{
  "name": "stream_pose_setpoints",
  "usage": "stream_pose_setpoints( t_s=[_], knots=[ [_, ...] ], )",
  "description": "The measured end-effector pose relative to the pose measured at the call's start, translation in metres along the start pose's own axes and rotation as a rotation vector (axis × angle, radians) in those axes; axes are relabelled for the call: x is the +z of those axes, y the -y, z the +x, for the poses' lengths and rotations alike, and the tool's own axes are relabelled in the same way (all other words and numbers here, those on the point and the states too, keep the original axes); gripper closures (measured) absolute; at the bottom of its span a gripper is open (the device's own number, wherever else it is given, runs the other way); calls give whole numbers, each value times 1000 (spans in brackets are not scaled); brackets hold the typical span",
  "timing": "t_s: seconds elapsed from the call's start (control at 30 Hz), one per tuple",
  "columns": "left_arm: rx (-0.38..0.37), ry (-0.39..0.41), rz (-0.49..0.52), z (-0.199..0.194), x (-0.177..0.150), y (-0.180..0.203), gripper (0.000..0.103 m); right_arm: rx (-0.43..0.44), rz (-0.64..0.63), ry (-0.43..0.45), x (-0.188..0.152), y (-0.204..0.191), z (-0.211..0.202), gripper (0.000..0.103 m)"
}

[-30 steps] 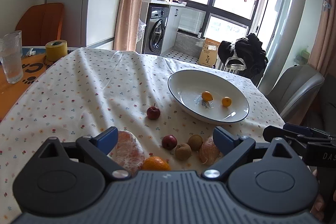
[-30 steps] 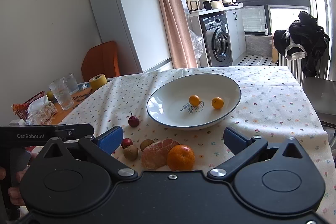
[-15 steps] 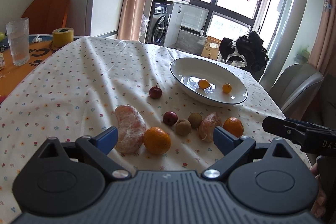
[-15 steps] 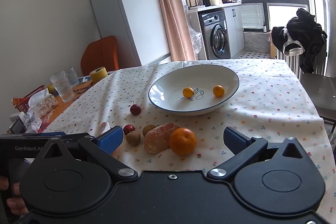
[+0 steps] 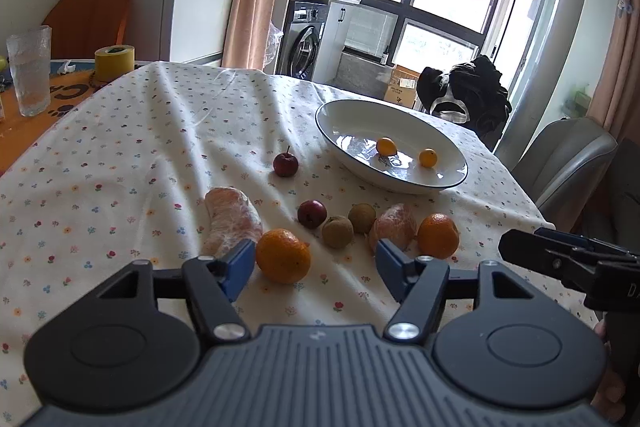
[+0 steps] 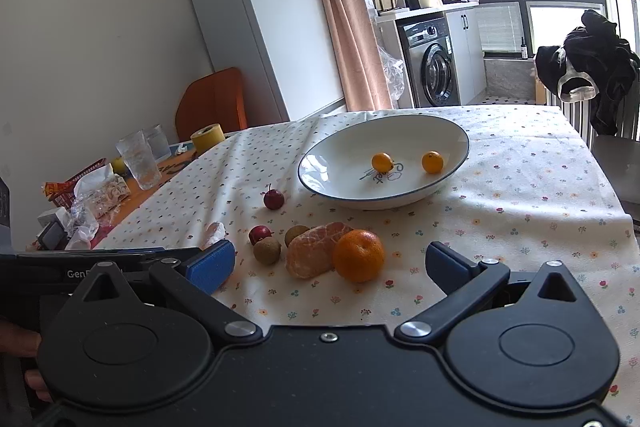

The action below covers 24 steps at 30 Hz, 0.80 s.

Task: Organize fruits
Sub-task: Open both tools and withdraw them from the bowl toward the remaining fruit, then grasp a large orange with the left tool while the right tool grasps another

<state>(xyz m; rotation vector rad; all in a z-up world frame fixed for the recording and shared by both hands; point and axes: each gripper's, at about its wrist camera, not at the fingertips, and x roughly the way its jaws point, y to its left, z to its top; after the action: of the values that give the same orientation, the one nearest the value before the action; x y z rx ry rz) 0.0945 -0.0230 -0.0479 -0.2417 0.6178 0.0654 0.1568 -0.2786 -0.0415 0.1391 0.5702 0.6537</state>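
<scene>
A white bowl (image 5: 340, 141) (image 6: 328, 167) on the flowered tablecloth holds two small orange fruits (image 5: 386, 146) (image 6: 382, 161). In front of it lie a stemmed red fruit (image 5: 285, 164), another red fruit (image 5: 311, 213), two brown fruits (image 5: 337, 231), a peeled segment (image 5: 392, 227) (image 6: 312, 251), an orange (image 5: 438, 235) (image 6: 359, 255), a second orange (image 5: 283, 255) and a wrapped peeled piece (image 5: 230, 219). My left gripper (image 5: 316, 263) is open, the second orange just ahead between its fingers. My right gripper (image 6: 326, 263) is open, low behind the other orange.
Off the cloth at the left stand a drinking glass (image 5: 29, 71) (image 6: 138, 159), a yellow tape roll (image 5: 114, 61) (image 6: 207, 137) and snack wrappers (image 6: 96, 193). A grey chair (image 5: 568, 159) is at the right, and the table's near edge lies under both grippers.
Both grippers have pulled back and risen, so more of the fruit row shows. The left gripper's fingers have narrowed around the second orange. No fruit has moved.
</scene>
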Motion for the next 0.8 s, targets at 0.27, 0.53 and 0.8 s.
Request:
stream_pose_setpoints(
  t_s=[0.27,0.53,0.8],
  knots=[
    [17,-42,-6,19,-3,-1,48,22,-9,-36,-4,5,14,15],
    [60,-36,-3,28,-3,-1,56,28,13,-77,-7,15,33,27],
    [80,-65,-19,39,-4,-2,67,44,11,-88,-8,16,46,28]
  ],
)
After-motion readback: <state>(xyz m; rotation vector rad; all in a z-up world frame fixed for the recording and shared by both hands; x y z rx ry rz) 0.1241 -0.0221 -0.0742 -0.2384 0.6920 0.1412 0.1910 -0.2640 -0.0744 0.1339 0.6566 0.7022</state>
